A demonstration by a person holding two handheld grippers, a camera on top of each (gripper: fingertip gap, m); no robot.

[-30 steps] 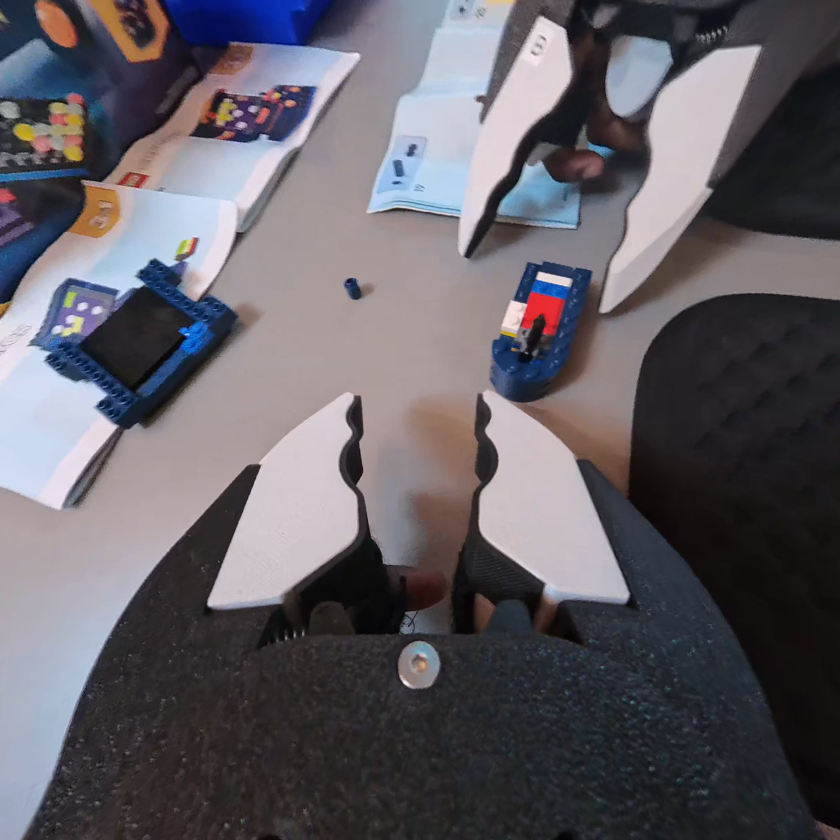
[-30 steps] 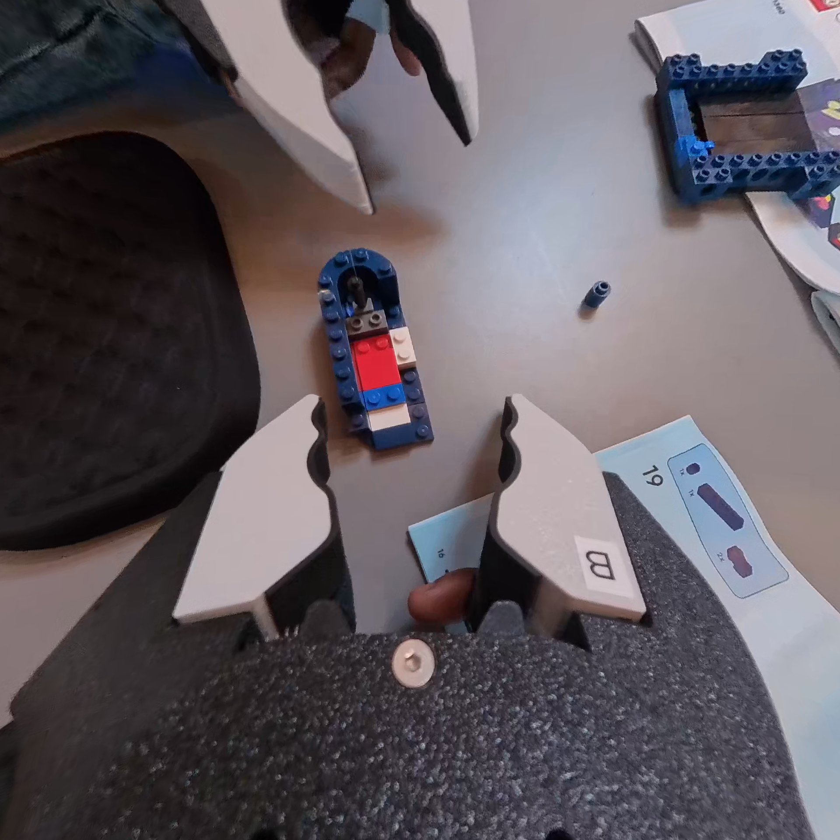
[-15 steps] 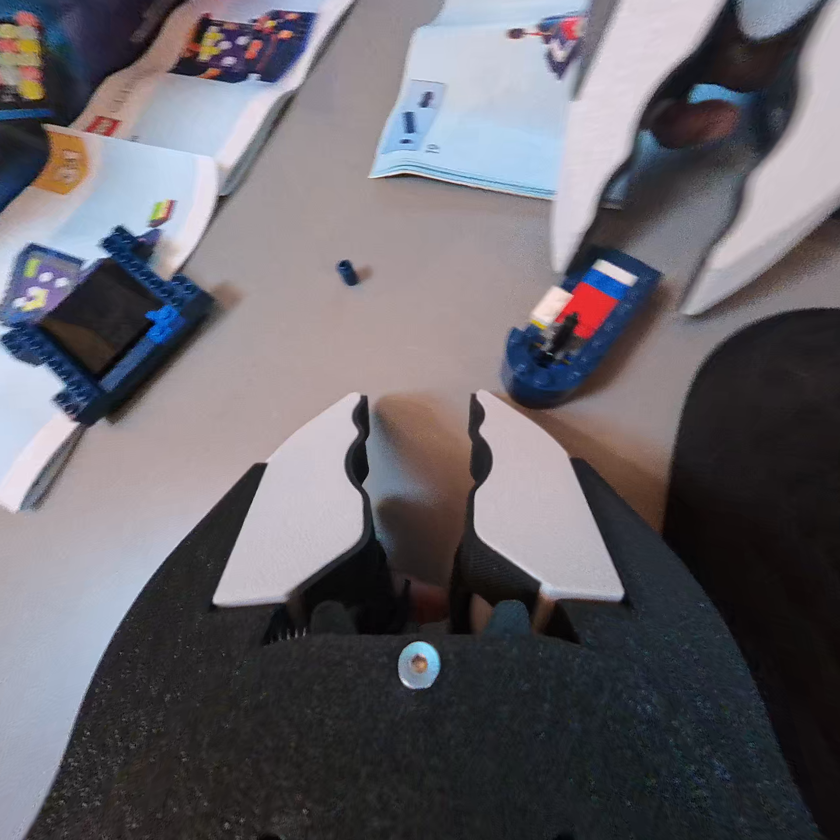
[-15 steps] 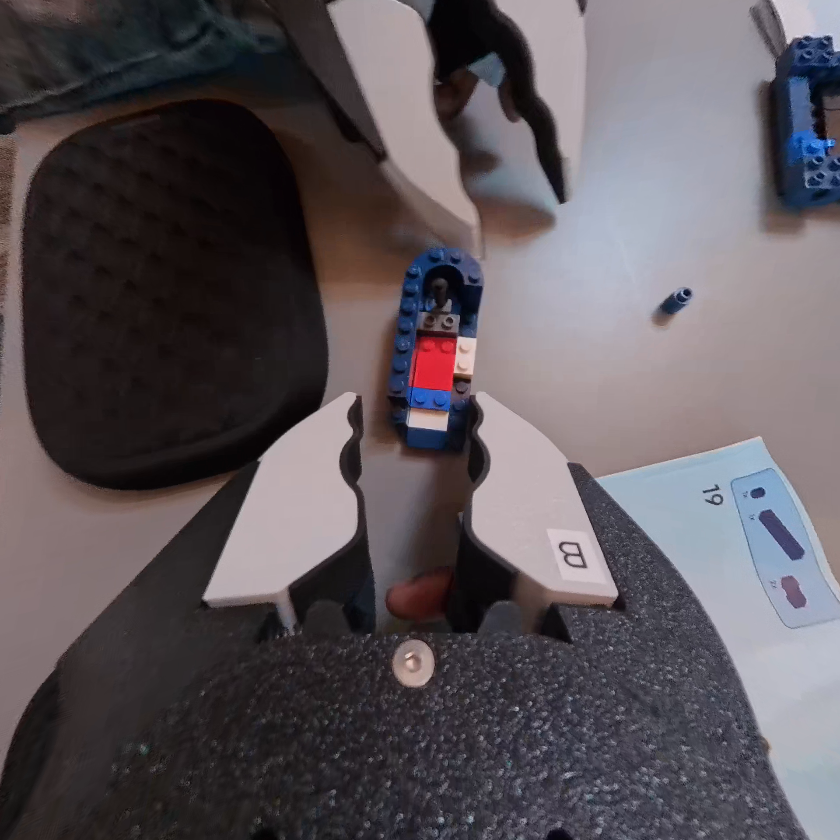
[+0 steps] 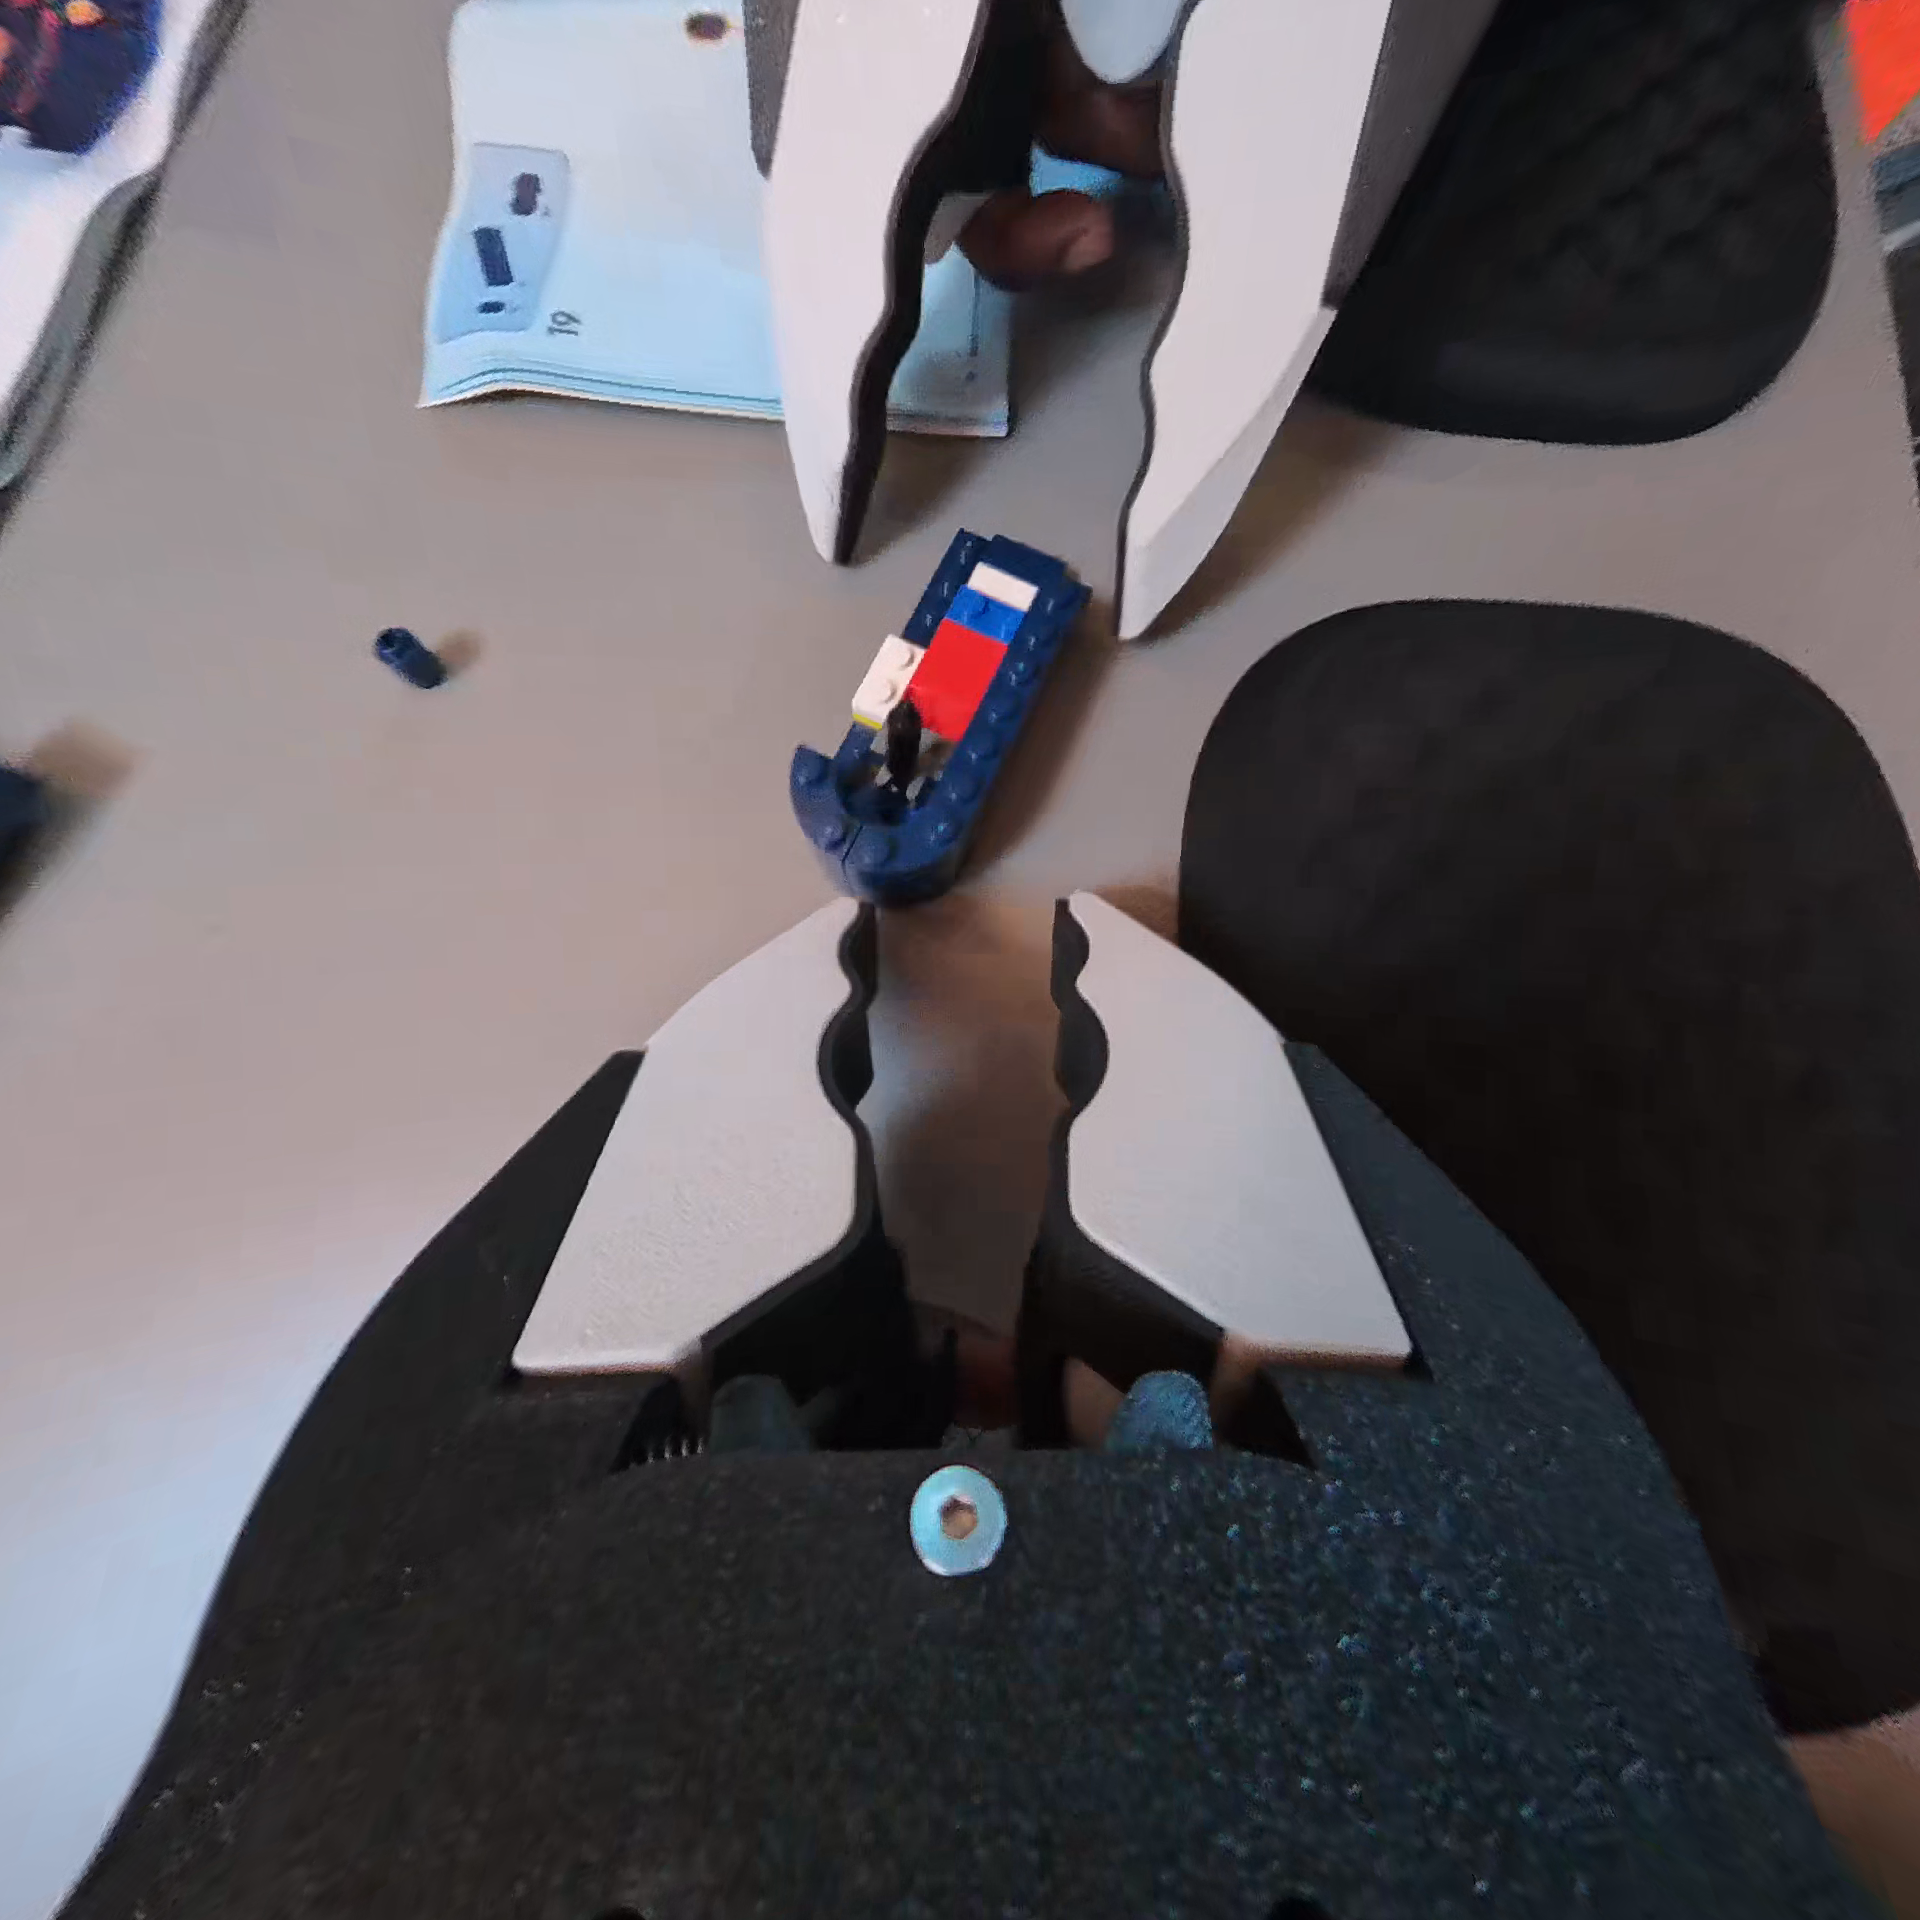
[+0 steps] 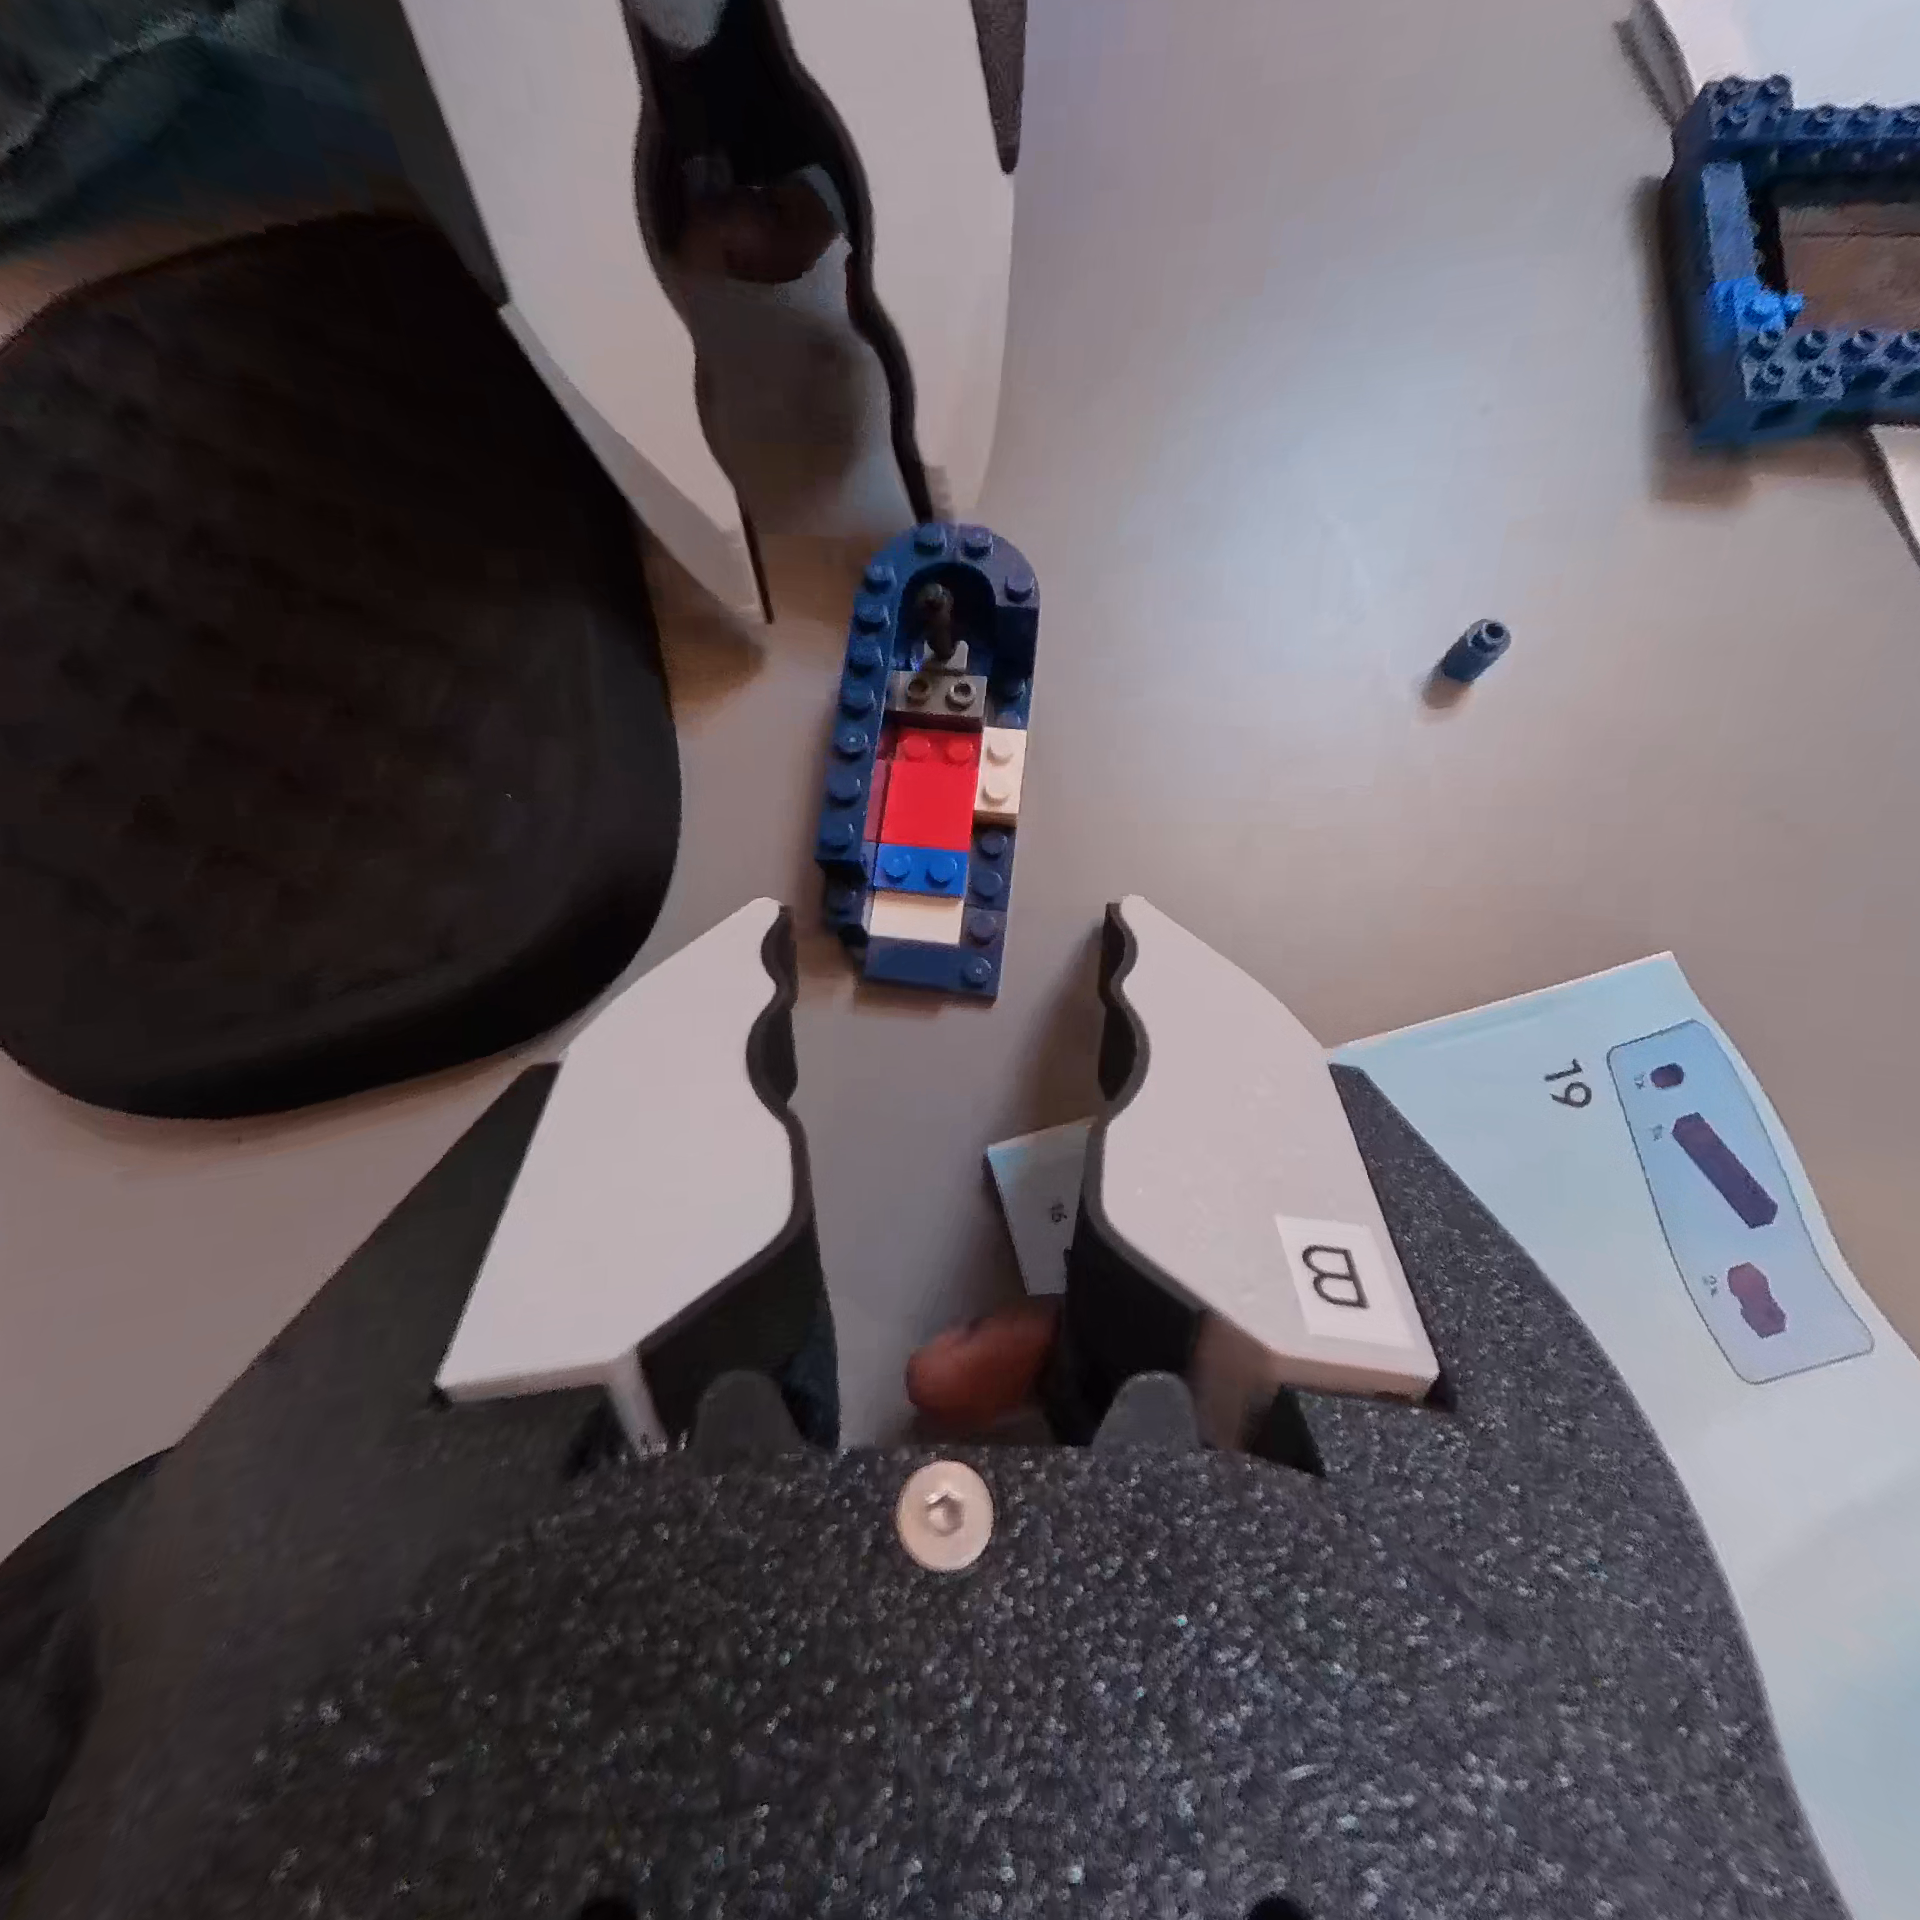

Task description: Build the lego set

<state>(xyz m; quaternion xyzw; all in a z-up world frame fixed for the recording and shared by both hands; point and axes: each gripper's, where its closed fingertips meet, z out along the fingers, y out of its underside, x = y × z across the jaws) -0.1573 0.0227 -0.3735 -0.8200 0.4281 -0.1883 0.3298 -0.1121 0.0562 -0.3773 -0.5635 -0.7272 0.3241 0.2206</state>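
Note:
A small dark blue brick boat [image 5: 940, 717] with red, blue and white bricks on top lies on the grey table [image 5: 520, 935]. My left gripper [image 5: 961, 912] is open and empty, and its fingertips sit just short of the boat's rounded bow. My right gripper [image 6: 943, 914] is open at the other end. The boat's [image 6: 930, 790] square stern lies between the right fingertips, with a gap on each side. In the left wrist view the right gripper [image 5: 987, 587] stands over the stern. In the right wrist view the left gripper [image 6: 847, 561] stands at the bow.
A small dark blue round piece [image 5: 408, 658] lies loose to the side; it also shows in the right wrist view [image 6: 1475, 649]. A black padded mat [image 5: 1558, 1039] lies close beside the boat. A light blue instruction booklet [image 6: 1662, 1143] and a blue brick frame [image 6: 1797, 260] lie nearby. The tips of one gripper are about 7 cm away from the tips of the other.
Both grippers have closed in on the boat from opposite ends. The left jaws have narrowed. The right jaws narrowed at the stern, then widened again; the boat still rests on the table.

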